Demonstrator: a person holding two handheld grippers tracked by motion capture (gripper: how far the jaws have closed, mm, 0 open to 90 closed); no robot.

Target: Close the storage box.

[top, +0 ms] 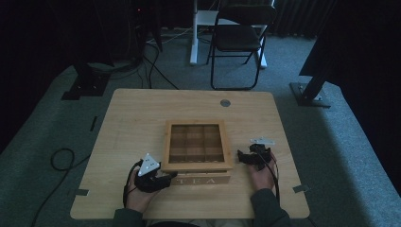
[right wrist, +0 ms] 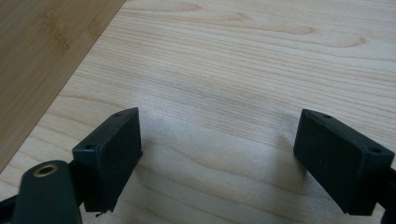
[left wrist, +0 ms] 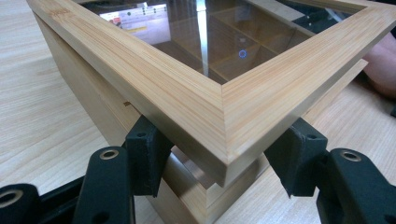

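"TEA" on the wooden box (top: 198, 180) front

A recording lab: black curtains (top: 56, 28), floor cables (top: 156, 66), folding chair (top: 239, 42).

The tea box (top: 197, 144) stands as the one obstacle on the table (top: 137, 113), between the two grippers. Its front corner (left wrist: 227, 135) sits between the jaws of the left gripper (top: 171, 178), which straddle it beneath the lid's overhanging frame, so there is no way straight ahead there. Left of that gripper the tabletop lies bare. The right gripper (right wrist: 217, 158) has its jaws spread over bare wood, with the box's side wall (right wrist: 42, 51) close on its left and open table ahead and to the right.
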